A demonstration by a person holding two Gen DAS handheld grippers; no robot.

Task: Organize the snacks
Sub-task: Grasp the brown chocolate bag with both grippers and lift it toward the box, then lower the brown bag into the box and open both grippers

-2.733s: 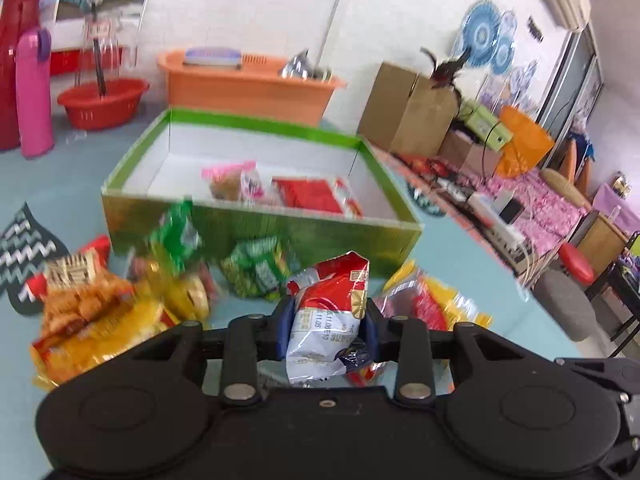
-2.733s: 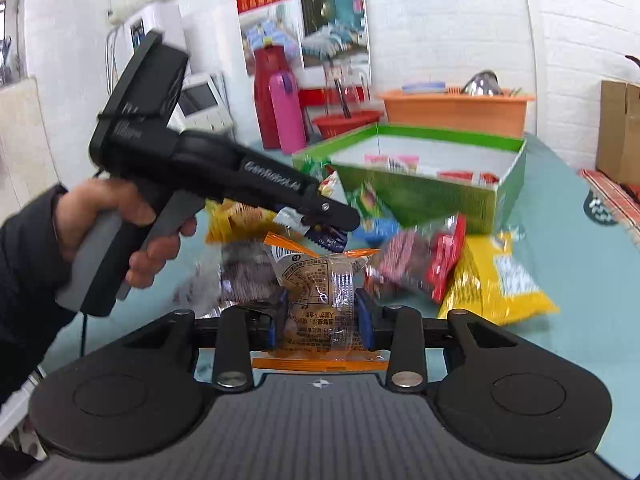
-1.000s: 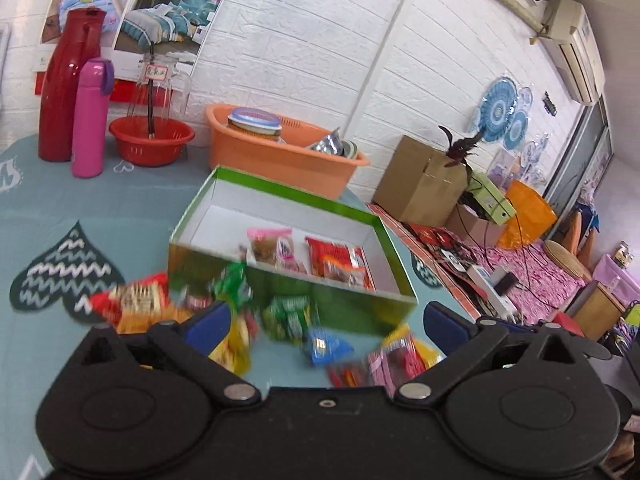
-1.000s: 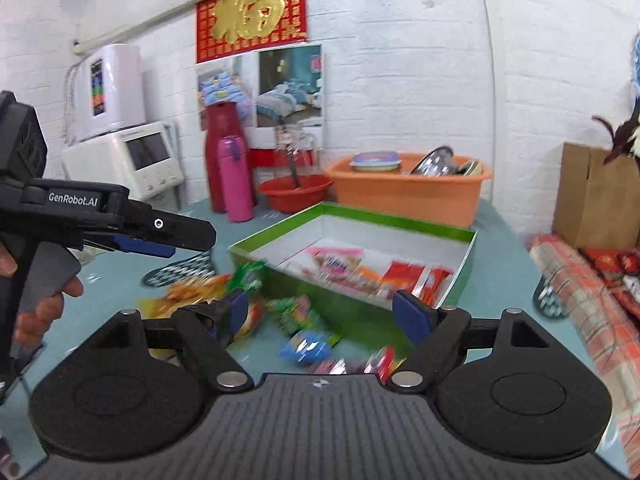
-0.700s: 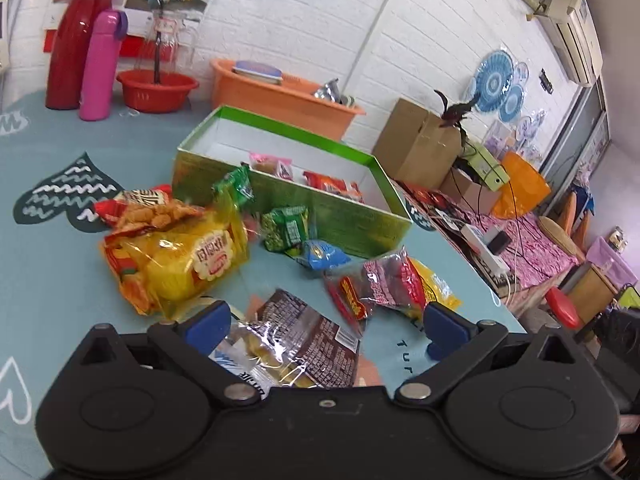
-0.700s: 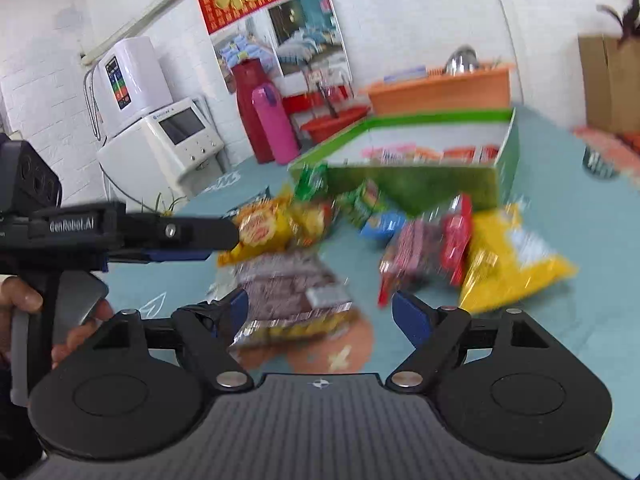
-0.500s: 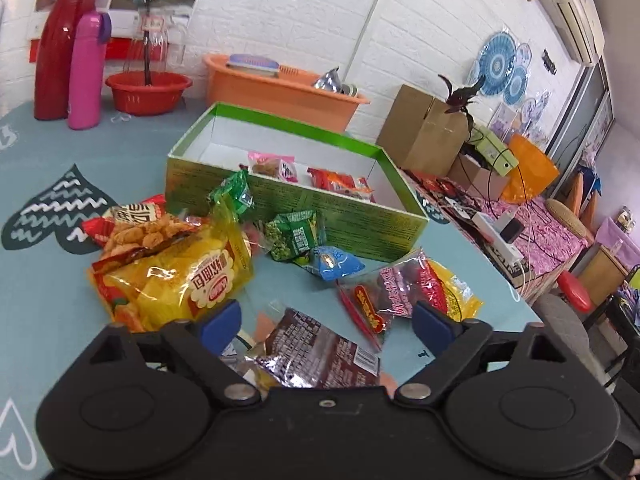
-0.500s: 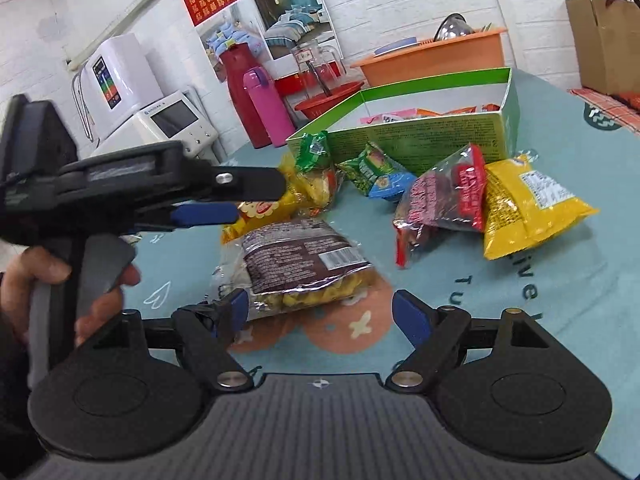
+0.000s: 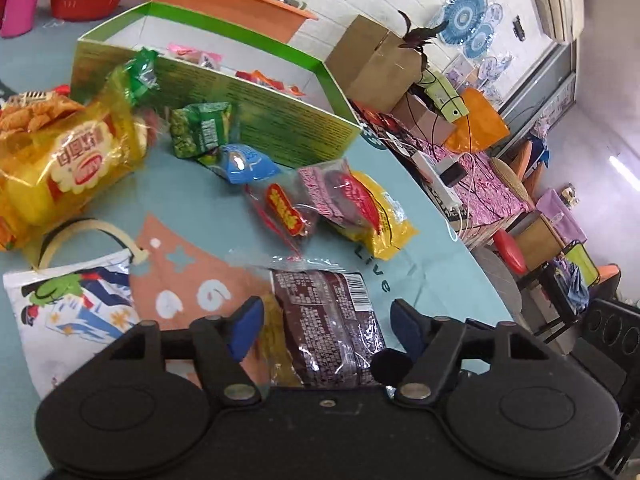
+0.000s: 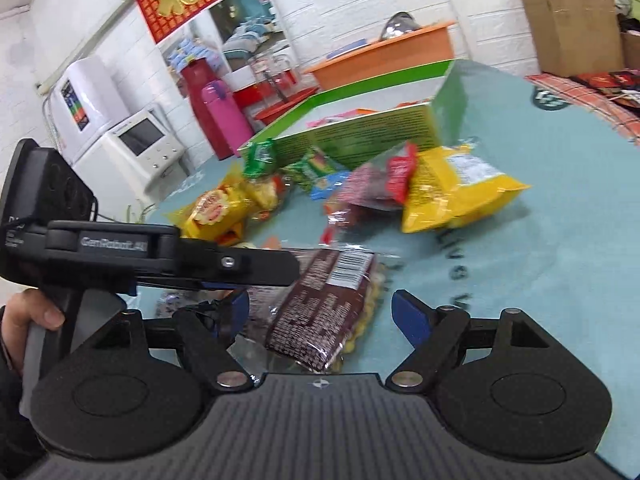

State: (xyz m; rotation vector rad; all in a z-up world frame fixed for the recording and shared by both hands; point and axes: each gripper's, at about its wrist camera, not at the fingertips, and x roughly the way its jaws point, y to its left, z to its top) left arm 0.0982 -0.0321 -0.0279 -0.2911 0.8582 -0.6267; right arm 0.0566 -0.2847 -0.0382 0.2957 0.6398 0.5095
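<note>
Both grippers hang over a brown packet (image 9: 328, 328) lying flat on the teal bench (image 9: 432, 280), jaws spread wide and gripping nothing. The left gripper (image 9: 326, 326) straddles the packet's near end, blue pads clear of the wrapper on either side. The right gripper (image 10: 320, 318) frames the same packet (image 10: 320, 312) from the other side, with the left gripper's black body (image 10: 168, 258), held in a hand (image 10: 28, 320), crossing just above its left finger. Beyond the packet lie loose snacks: a yellow bag (image 9: 68, 160), a green pouch (image 9: 198, 130), a blue pouch (image 9: 244, 162), a red-and-clear bag (image 9: 320, 200). Behind them stands the green box (image 9: 256, 120), a few packets inside.
</note>
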